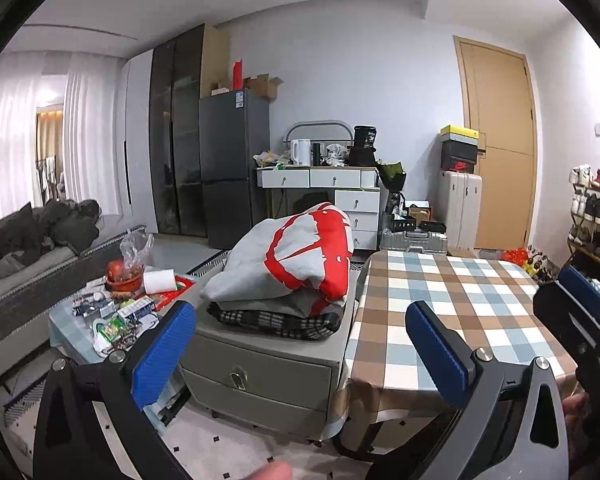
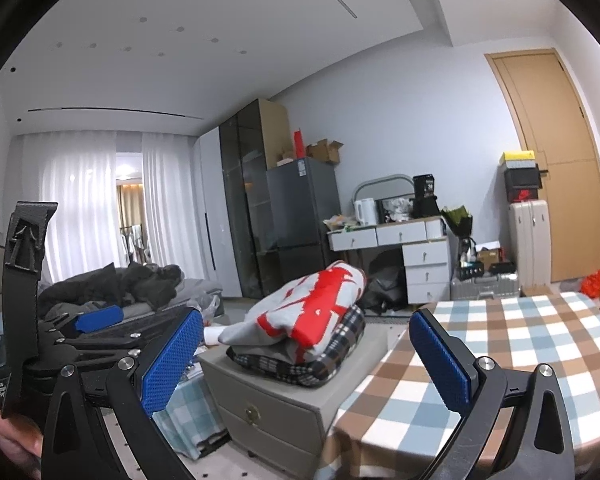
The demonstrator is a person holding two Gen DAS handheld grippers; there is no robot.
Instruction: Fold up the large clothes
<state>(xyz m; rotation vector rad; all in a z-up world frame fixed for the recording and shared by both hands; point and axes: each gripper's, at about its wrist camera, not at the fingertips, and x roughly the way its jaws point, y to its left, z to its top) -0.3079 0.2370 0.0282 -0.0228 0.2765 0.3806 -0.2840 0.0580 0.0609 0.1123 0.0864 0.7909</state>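
- Where the grey two-drawer nightstand (image 1: 260, 364) stands beside the table (image 1: 452, 304), a clothes pile rests on its top: grey-and-red sweatshirt (image 1: 300, 264) uppermost, dark plaid garment (image 1: 276, 322) beneath.
- Left claw (image 1: 300, 356): blue pads apart, holding nothing.
- Right claw (image 2: 306, 360): blue pads apart, holding nothing.
- Table: checked cloth cover.
- Beyond: grey refrigerator (image 1: 232, 160), white drawer desk (image 1: 332, 188).

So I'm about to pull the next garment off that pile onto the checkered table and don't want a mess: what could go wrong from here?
The grey and red sweatshirt lies heaped, overhanging the plaid garment on the grey nightstand; tugging one could drag the others off.

The cluttered coffee table sits close on the left, so a sliding garment might sweep items off it.

Both the left gripper and the right gripper are open and close together, so they could collide.
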